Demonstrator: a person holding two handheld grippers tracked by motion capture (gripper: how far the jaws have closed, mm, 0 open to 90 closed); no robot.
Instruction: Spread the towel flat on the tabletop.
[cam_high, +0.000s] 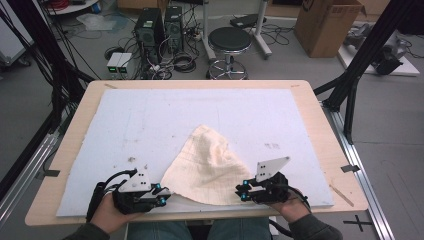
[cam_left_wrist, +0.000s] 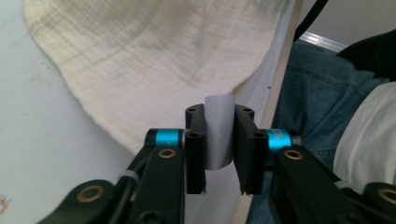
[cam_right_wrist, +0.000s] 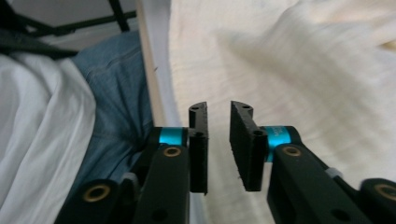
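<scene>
Cream woven cloth (cam_high: 207, 162) lies bunched on the pale blue foam mat (cam_high: 150, 120), reaching its near edge. Left gripper (cam_high: 161, 195) and right gripper (cam_high: 242, 192) flank it, both jaws slightly parted, gripping nothing.

**Table, Sheet and Cloth**

A light wooden table (cam_high: 75, 131) carried a pale blue-white sheet (cam_high: 150, 120) that covered nearly all of its top, leaving a bare wood border around it. On the sheet lay a cream cloth (cam_high: 207, 167), spread in a rough triangle with its point toward the far side and its wide edge near the person's side. Small dark marks dotted the sheet.
</scene>
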